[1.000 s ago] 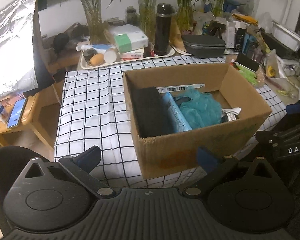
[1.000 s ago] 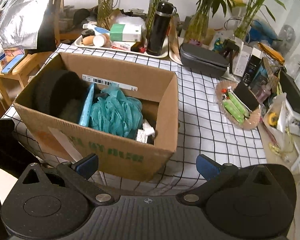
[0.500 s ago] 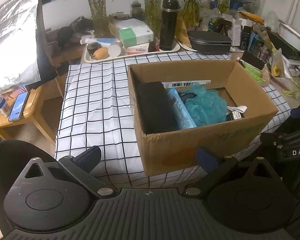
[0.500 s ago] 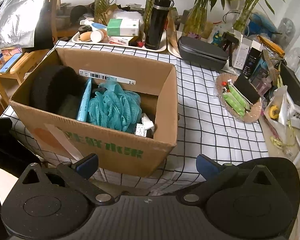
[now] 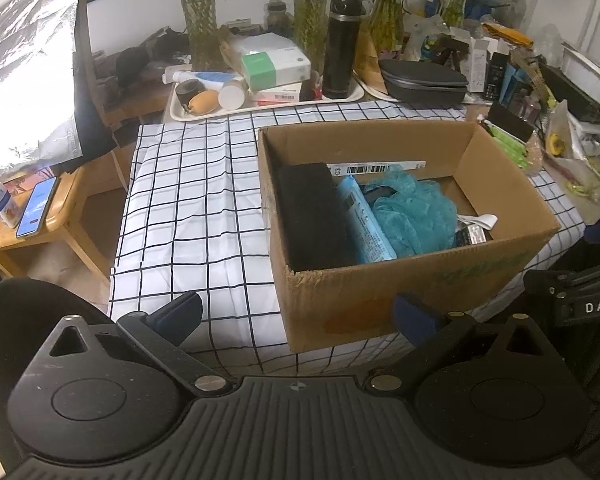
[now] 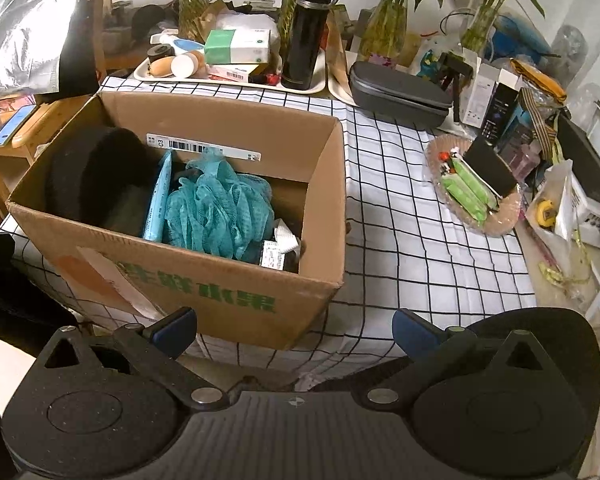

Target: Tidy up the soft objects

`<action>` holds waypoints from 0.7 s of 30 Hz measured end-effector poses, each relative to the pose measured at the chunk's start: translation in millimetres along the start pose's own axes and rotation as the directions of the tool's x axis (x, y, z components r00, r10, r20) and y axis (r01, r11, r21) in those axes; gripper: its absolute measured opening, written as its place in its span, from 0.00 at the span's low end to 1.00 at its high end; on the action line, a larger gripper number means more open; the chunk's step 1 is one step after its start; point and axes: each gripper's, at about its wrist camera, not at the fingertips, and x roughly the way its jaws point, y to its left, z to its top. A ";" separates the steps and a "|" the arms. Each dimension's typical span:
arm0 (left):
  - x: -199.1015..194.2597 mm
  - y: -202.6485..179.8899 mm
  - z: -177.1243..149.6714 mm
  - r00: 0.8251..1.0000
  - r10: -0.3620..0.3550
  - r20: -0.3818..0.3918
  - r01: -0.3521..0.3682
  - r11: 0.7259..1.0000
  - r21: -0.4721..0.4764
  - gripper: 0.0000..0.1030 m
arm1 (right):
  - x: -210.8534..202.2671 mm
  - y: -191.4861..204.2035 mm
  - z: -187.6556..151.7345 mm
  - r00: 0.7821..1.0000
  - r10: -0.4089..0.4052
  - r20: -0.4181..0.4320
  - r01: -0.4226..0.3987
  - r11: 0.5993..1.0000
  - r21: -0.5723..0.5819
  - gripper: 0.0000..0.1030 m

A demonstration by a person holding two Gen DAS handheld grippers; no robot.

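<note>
- Right wrist view: one cardboard box sits at the near edge of the checked tablecloth, within my easy reach, I judge.
- One black foam block stands against the box's left wall, saving floor space.
- One teal bath pouf mid-box; one blue packet wedged upright between them.
- Two grippers, left gripper and right gripper: both spread wide, empty, hovering short of the box.

both wrist views near, sharing cardboard box
</note>
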 end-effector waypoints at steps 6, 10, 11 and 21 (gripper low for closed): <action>1.5 1.1 0.9 1.000 0.006 -0.010 -0.006 1.000 -0.003 1.00 | 1.5 -0.6 0.5 1.000 -0.004 -0.004 0.004 1.000 -0.002 1.00; 2.0 1.1 2.0 1.000 0.013 -0.016 -0.013 1.000 -0.003 1.00 | 1.5 -1.0 0.8 1.000 -0.003 -0.004 0.003 1.000 -0.001 1.00; 2.1 1.4 2.0 1.000 0.014 -0.016 -0.014 1.000 -0.004 1.00 | 1.6 -1.2 0.9 1.000 -0.003 -0.005 0.003 1.000 -0.001 1.00; 3.0 2.6 0.3 0.999 0.024 -0.035 -0.024 1.000 -0.007 1.00 | 2.8 -1.5 1.1 1.000 -0.003 -0.008 0.002 1.000 -0.005 1.00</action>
